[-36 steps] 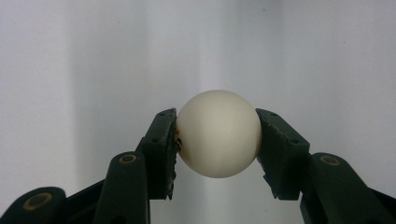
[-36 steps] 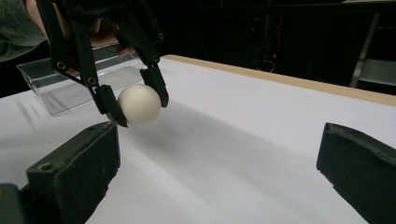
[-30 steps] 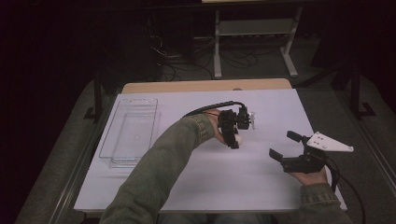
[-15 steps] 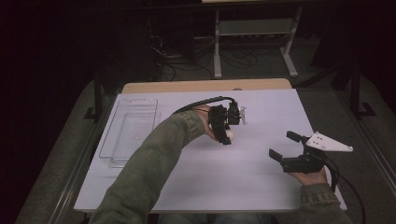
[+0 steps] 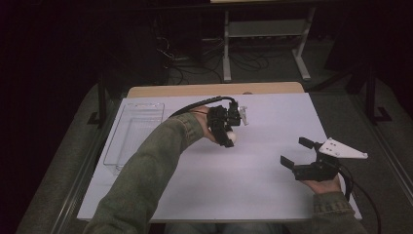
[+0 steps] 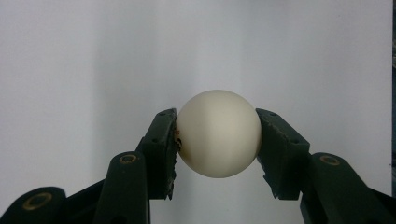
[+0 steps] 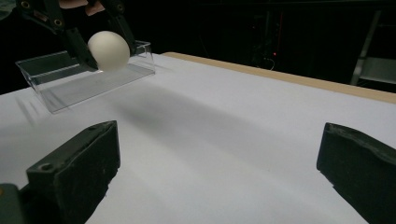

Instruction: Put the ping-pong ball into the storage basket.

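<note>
A white ball (image 6: 218, 133) is clamped between the two black jaws of my left gripper (image 6: 217, 140), which is shut on it. In the high view that gripper (image 5: 229, 139) hangs over the middle of the white table, pointing down, with the ball (image 5: 231, 138) at its tip. The right gripper view catches the ball (image 7: 109, 50) in the air at the upper left, above the table. My right gripper (image 5: 298, 153) rests at the table's right side, open, with nothing between its jaws; its own view shows it (image 7: 217, 158) spread wide over bare table.
A clear plastic tray (image 5: 134, 134) lies on the left part of the white table (image 5: 272, 195); it looks empty, and shows in the right gripper view as a clear tray (image 7: 84, 77) behind the ball. Metal frames and cables stand on the dark floor beyond.
My left gripper has carried the ball leftward and a little upward over the table. The right gripper has stayed where it was.
</note>
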`<control>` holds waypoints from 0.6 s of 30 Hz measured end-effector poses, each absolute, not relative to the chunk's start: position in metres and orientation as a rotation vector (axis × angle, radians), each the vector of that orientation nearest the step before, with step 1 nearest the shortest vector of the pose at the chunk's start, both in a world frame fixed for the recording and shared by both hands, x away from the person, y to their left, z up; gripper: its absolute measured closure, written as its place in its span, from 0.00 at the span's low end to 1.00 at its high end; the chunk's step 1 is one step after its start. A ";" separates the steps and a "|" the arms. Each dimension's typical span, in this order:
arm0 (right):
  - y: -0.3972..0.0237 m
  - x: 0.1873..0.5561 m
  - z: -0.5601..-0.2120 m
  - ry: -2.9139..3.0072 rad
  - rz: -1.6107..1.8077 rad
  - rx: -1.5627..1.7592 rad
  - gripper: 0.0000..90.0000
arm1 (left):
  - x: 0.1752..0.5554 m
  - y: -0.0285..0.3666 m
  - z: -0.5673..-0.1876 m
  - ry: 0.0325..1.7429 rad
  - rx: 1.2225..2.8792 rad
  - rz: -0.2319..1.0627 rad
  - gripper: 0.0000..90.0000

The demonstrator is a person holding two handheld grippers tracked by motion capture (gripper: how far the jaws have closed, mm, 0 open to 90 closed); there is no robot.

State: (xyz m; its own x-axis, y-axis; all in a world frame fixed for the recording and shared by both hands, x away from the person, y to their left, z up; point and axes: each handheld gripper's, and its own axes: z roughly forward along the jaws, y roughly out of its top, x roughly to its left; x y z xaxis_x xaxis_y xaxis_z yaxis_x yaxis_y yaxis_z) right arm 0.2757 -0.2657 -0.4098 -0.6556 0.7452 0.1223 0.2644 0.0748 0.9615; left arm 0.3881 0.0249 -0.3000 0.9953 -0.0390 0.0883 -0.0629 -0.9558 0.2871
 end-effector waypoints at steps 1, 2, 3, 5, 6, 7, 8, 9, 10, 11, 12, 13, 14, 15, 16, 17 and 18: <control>-0.266 0.276 -0.410 1.957 1.607 1.000 0.00 | 0.388 0.027 -0.299 -0.072 2.845 0.117 0.57; -0.266 0.276 -0.410 1.957 1.607 0.999 0.00 | 0.388 0.028 -0.299 -0.066 2.844 0.119 0.57; -0.266 0.276 -0.410 1.957 1.607 1.000 0.00 | 0.389 0.030 -0.299 -0.066 2.843 0.121 0.57; -0.266 0.276 -0.410 1.956 1.608 1.000 0.00 | 0.389 0.034 -0.297 -0.051 2.840 0.124 0.57; -0.266 0.276 -0.410 1.956 1.607 1.000 0.00 | 0.390 0.037 -0.296 -0.046 2.839 0.126 0.57; -0.266 0.276 -0.410 1.957 1.607 1.000 0.00 | 0.390 0.039 -0.295 -0.039 2.839 0.126 0.57; -0.266 0.276 -0.410 1.958 1.607 1.000 0.00 | 0.390 0.041 -0.294 -0.035 2.839 0.133 0.57; -0.265 0.276 -0.410 1.959 1.606 1.001 0.00 | 0.390 0.043 -0.293 -0.026 2.837 0.136 0.57; -0.265 0.276 -0.410 1.960 1.606 1.000 0.00 | 0.391 0.045 -0.292 -0.024 2.835 0.136 0.57; -0.265 0.276 -0.410 1.961 1.605 1.001 0.00 | 0.391 0.047 -0.291 -0.018 2.831 0.141 0.57; -0.265 0.276 -0.410 1.961 1.605 1.001 0.00 | 0.391 0.049 -0.290 -0.012 2.829 0.144 0.57; -0.265 0.276 -0.410 1.961 1.605 1.001 0.00 | 0.391 0.050 -0.289 -0.008 2.828 0.146 0.57; -0.265 0.276 -0.410 1.962 1.604 1.000 0.00 | 0.391 0.052 -0.288 -0.005 2.830 0.151 0.57; -0.265 0.276 -0.410 1.962 1.604 0.999 0.00 | 0.391 0.053 -0.288 -0.004 2.829 0.152 0.57; -0.265 0.276 -0.410 1.961 1.605 1.000 0.00 | 0.391 0.055 -0.287 -0.001 2.829 0.153 0.57; -0.265 0.276 -0.410 1.963 1.603 0.999 0.00 | 0.391 0.057 -0.287 0.005 2.827 0.155 0.57; -0.265 0.276 -0.410 1.963 1.602 0.999 0.00 | 0.391 0.058 -0.286 0.005 2.827 0.156 0.57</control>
